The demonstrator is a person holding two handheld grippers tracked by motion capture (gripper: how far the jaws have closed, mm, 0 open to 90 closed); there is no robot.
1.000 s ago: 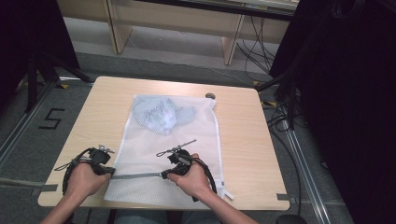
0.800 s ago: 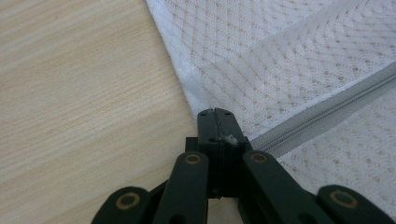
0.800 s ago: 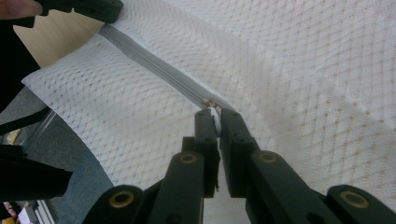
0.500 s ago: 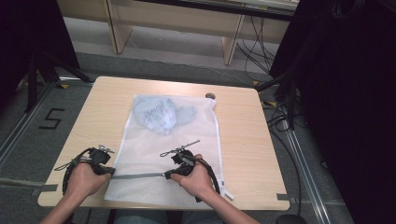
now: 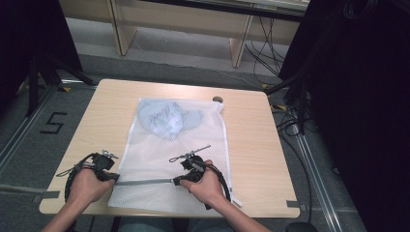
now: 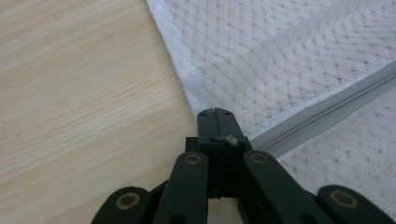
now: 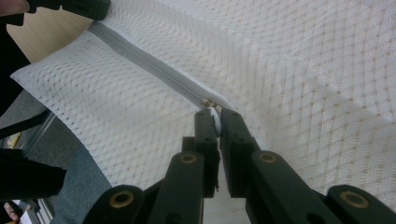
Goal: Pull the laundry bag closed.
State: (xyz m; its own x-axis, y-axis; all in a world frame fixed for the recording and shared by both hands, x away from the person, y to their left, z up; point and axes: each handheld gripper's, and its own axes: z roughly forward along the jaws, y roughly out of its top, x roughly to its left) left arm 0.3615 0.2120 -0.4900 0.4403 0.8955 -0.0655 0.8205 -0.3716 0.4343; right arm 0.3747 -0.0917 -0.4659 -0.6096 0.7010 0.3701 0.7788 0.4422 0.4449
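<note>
Grey flooring and dark stands surround a pale wooden worktop (image 5: 251, 145) in the high view, with a white mesh laundry bag (image 5: 159, 159) lying flat across its middle. At the lower centre of that frame the right hand-held gripper (image 5: 175, 182) sits on the bag's grey zipper (image 5: 145, 182); in the right gripper view its jaws are pressed together on the small white zipper pull (image 7: 215, 116), most of which is hidden between them, with a brass slider (image 7: 208, 102) just peeking out above. At the lower left of the high view, the left hand-held gripper (image 5: 115, 177) meets the bag's left edge. In the left gripper view its jaws are closed on the end of the zipper (image 6: 327, 107), with a speck of white material showing at the seam; what exactly they pinch is hard to make out. Farther up the bag, a crumpled light blue garment (image 5: 167, 118) shows blurrily through the mesh. Both forearms are cut off by the bottom edge.
</note>
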